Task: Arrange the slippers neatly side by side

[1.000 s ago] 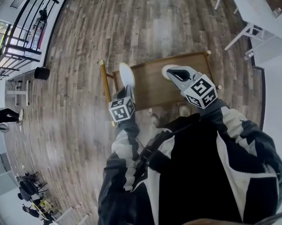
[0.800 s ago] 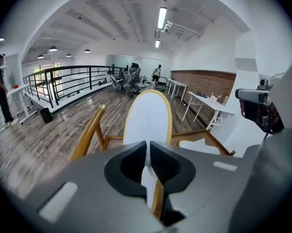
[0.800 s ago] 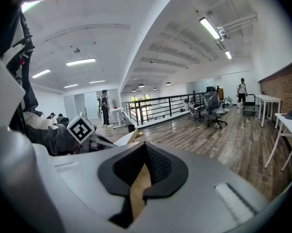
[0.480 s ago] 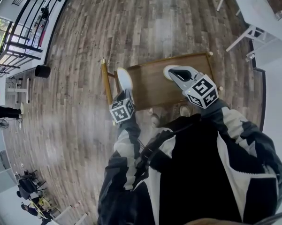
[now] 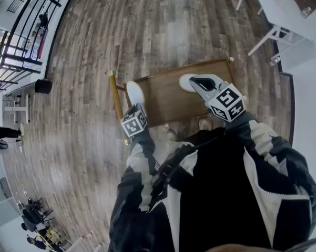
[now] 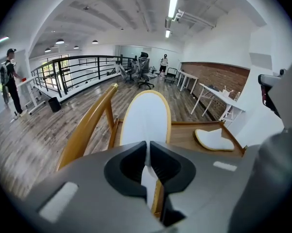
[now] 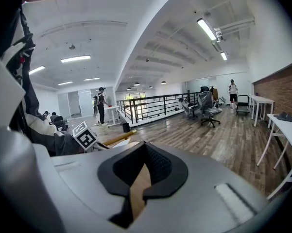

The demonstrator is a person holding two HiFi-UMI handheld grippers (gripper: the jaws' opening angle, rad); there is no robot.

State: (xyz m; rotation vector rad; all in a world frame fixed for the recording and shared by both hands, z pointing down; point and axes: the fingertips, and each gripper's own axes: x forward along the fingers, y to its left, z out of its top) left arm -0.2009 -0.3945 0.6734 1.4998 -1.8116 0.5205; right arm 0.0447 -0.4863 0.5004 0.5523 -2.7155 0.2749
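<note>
My left claw [image 6: 147, 149] is clamped on the thin edge of one slipper [image 6: 146, 118]; the pads pinch its pale sole, which stands upright ahead of me with its toe pointing up; that grip has not altered. What has changed is height: over the last second this claw has sunk, carrying the slipper down towards the left edge of the table [image 5: 168, 97], just inside the golden rail [image 6: 87, 125] that runs along that edge; I judge this to be the lowering step, with the slipper not yet laid flat on the wood.

My right claw [image 7: 145, 152] is pressed together with nothing between its jaws, only the wood showing through the gap behind the tips; it has kept still, hovering by the table's right end.

The second slipper [image 6: 214, 139] lies flat near the table's far right corner, just beyond the right claw and well apart from the one I hold; bare wood lies between the two. So the pair is not yet side by side; one slipper must be brought across to the other.
</note>
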